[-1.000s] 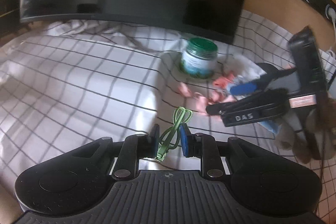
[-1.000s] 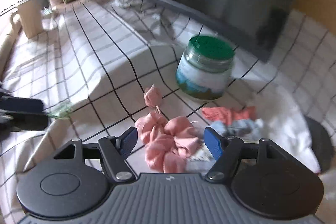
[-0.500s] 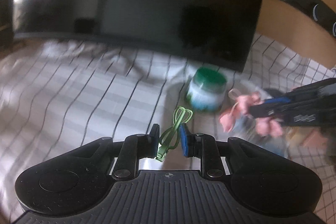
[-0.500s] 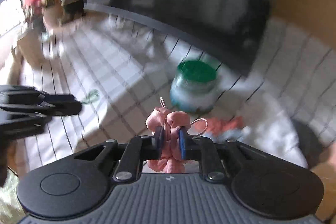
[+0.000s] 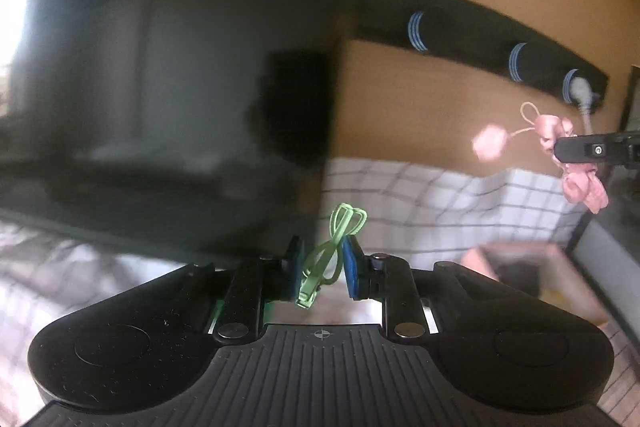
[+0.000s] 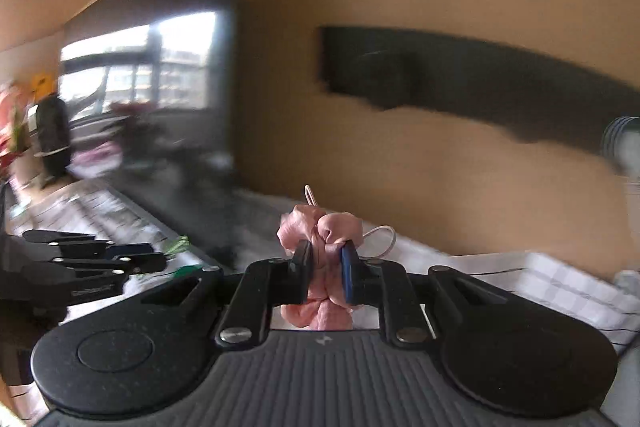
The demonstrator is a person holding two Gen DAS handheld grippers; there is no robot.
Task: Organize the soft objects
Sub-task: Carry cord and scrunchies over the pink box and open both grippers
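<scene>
since a second ago we have lifted both hands off the checked cloth [image 5: 424, 195]; the green-lidded jar and the scrunchie pile that lay below us are out of view, and the right jaws, then wide apart over the pink scrunchie [image 6: 320, 259], are now pressed on it.

the surface is a table under a white cloth with dark grid lines, seen low and blurred in both views. behind it stands one large dark screen [image 5: 160, 75] on the left, and an ochre wall [image 6: 400, 7] carries one long black rail [image 5: 460, 27] with three blue-ringed pegs. a window and potted plants show far left in the right wrist view. a brownish box [image 5: 524, 267] sits near right.

we count two grippers and two soft things. the left gripper [image 5: 322, 269] has its blue pads clamped on one thin green hair tie [image 5: 326, 259], held above the cloth. the right gripper [image 6: 326, 267] holds the one pink scrunchie, its cord loop sticking up, high against the wall.
</scene>
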